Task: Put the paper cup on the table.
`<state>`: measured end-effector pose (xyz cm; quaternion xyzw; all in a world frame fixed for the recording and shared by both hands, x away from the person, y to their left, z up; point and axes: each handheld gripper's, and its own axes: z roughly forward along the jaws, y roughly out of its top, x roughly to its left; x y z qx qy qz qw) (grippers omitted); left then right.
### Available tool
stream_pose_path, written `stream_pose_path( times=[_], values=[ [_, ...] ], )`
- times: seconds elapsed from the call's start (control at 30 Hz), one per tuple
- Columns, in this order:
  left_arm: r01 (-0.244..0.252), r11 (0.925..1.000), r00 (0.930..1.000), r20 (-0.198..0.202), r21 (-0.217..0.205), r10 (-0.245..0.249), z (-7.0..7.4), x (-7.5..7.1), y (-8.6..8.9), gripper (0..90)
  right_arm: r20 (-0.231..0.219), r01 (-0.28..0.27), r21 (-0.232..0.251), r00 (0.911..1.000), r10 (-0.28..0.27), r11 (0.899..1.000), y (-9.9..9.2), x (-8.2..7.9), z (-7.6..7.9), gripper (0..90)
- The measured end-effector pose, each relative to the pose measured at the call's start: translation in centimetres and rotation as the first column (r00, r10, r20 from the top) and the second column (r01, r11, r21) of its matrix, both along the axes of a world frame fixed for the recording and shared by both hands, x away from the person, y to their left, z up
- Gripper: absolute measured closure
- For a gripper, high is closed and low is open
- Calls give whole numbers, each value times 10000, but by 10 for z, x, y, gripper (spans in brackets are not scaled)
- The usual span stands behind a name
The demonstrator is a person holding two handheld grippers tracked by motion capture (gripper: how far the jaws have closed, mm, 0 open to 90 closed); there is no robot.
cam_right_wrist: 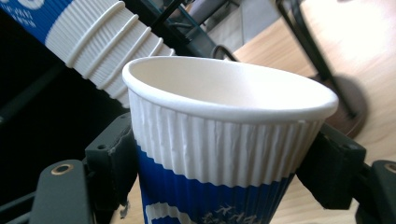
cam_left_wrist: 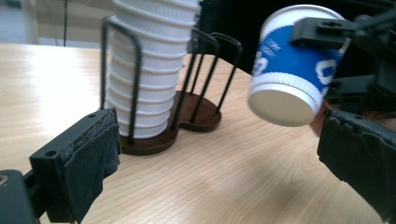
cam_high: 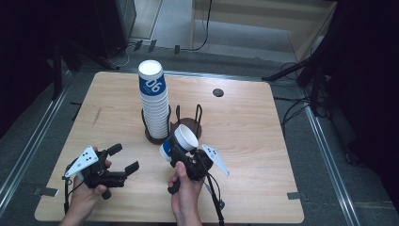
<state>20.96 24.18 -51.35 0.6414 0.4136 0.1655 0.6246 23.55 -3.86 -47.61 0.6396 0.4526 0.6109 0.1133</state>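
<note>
One paper cup (cam_high: 180, 142) clamped in right gripper (cam_high: 181, 153); left gripper (cam_high: 123, 158) spread, empty

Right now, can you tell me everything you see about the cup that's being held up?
The cup is paper, with a white ribbed band under a rolled rim and a blue lower part with white print. It looks empty inside. It is tilted, its mouth facing up and away from the person, and hangs in the air above the wooden table, just in front of the rack. The right tool is shut on it, one pad on each side; nothing else touches it.
</note>
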Motion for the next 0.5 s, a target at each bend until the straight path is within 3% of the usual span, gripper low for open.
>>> stream_pose_path(
  times=[0.1,0.13,0.17,0.5],
  values=[
    [-257,9997,9997,37,41,257,1,0,8,2,467,125,-983,9989,-80,9951,-3,0,0,223],
    [-257,9997,9997,37,41,257,1,0,8,2,467,125,-983,9989,-80,9951,-3,0,0,223],
    [-328,9995,9994,74,37,328,1,0,11,3,510,234,-1443,9986,-161,9893,-7,1,1,223],
    [-788,9969,9969,-11,10,788,-1,1,28,3,663,487,-1978,9971,-362,9790,-22,3,5,223]
  ],
)
